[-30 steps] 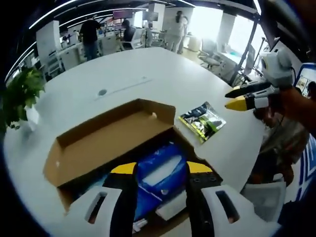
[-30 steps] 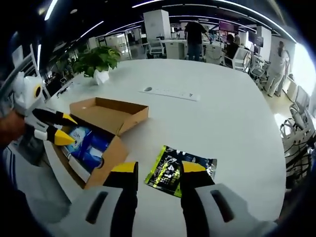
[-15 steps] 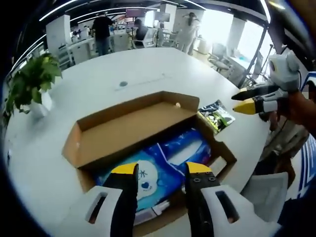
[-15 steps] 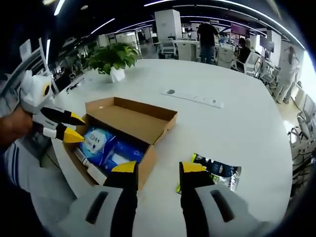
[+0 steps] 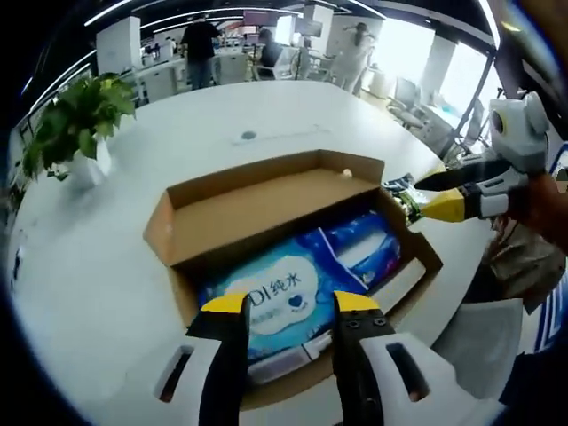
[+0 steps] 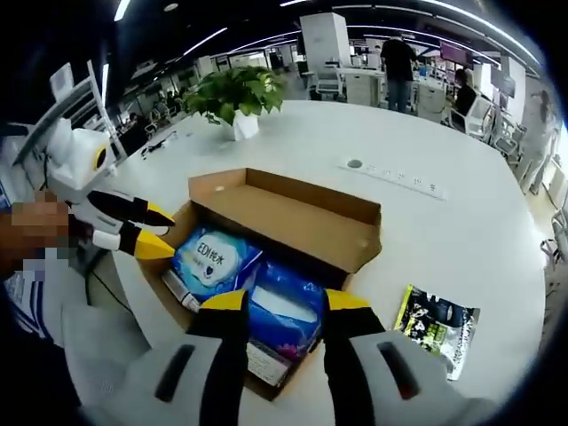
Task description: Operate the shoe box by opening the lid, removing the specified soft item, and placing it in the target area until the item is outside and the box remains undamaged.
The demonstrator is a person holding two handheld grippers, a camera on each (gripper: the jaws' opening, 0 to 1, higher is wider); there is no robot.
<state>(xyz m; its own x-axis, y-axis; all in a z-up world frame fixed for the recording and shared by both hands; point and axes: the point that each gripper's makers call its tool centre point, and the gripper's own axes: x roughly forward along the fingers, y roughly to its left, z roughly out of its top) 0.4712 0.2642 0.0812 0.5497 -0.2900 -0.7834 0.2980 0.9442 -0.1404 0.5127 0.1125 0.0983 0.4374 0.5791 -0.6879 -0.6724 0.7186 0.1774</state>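
Over the open shoe box (image 5: 266, 209), both hand-held grippers (image 5: 290, 303) (image 6: 282, 302) hover parted, holding nothing.

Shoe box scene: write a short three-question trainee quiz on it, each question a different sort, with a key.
1. True or false: the shoe box has its lid shut.
2. Which lies outside the box on the table? A) blue tissue pack B) black and yellow packet C) potted plant's leaf
3. Fill in: both the left hand-held gripper and the right hand-held gripper are ____.

Key: 1 false; 2 B; 3 open.
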